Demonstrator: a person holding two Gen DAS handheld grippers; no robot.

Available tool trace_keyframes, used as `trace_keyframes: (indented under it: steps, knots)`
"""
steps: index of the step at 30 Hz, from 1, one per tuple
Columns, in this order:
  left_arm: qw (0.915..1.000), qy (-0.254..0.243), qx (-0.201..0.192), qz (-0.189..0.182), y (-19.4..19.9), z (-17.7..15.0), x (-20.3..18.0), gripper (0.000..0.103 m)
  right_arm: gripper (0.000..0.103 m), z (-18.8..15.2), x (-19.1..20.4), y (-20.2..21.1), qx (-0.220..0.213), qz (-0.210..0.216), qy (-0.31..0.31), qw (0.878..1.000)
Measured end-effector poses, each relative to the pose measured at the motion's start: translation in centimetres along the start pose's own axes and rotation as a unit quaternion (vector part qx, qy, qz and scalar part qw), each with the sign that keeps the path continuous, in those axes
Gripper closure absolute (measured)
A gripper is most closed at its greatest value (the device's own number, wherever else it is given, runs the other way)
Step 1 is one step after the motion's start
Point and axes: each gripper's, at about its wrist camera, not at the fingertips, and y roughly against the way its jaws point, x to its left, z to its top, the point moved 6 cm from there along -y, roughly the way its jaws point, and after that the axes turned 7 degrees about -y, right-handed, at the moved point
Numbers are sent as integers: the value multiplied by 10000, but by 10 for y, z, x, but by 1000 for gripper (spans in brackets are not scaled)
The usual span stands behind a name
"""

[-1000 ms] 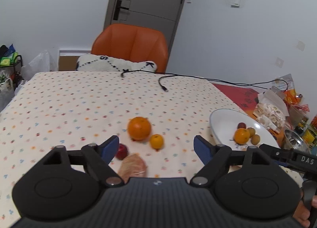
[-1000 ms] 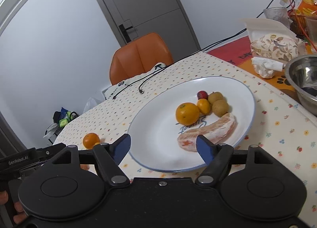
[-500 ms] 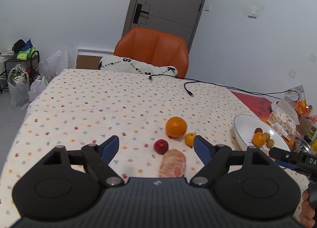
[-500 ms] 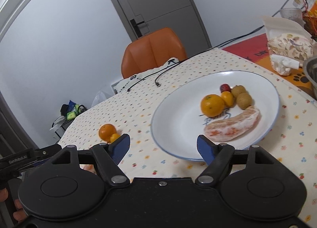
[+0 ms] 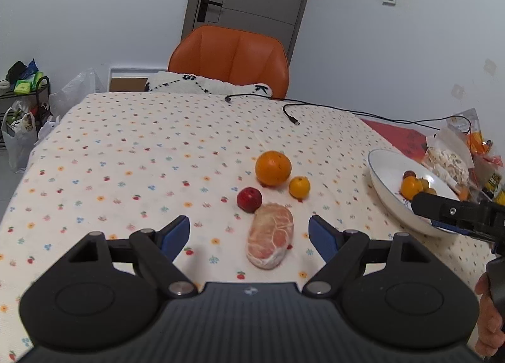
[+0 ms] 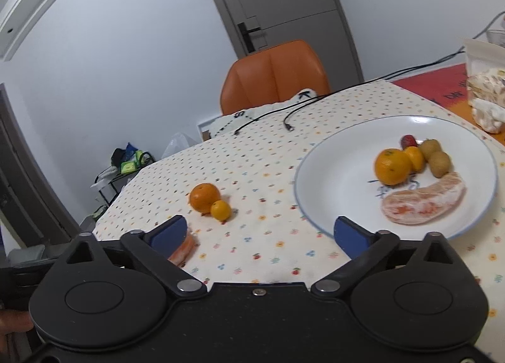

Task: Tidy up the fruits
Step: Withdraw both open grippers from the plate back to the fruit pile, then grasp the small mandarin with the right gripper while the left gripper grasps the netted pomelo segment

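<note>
Dotted cloth covers the table [image 5: 126,148] — four fruits lie loose ahead of my left gripper [image 5: 249,235], jaws apart, the peeled pomelo piece [image 5: 270,243] nearest. My right gripper [image 6: 260,232], likewise apart and empty, faces the plate [image 6: 334,173] where sorted fruit gathers.

Black claws [image 5: 249,235], blue fingertip pads [image 5: 318,238]

Tablecloth [image 5: 126,148] is soft printed cloth, plate [image 6: 334,167] is glossy glazed ceramic, chair [image 5: 230,60] looks like smooth leather, tongs [image 5: 249,233] are matte black plastic.
</note>
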Motion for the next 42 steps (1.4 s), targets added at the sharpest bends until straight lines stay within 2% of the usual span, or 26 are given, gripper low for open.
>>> trace_keyframes:
  steps: [10,17,21,23,25,27,35,42]
  knots:
    - [9999,156,1,-56,-15,-3,-1,22,0,-7,7,-16,192,109,14,9998]
    - [9997,132,60,-202,-28,-4,-6,32,2,-7,11,-25,264,296,-19,9992]
    - [9995,114,128,-268,-36,-6,-10,45,13,-8,15,-33,341,352,19,9988]
    - [9997,44,99,-235,-38,-6,-12,49,15,-8,18,-36,386,391,74,9985]
    - [9997,-14,117,-223,-41,-5,-13,57,18,-7,21,-40,444,415,81,9981]
    - [9991,33,145,-397,-42,-4,-13,69,22,-6,23,-44,471,419,90,9980]
    - [9986,174,128,-476,-39,-2,-7,70,28,-4,32,-61,583,375,188,9974]
    - [9985,285,-70,-463,-26,10,4,70,44,-2,40,-79,649,180,361,9971]
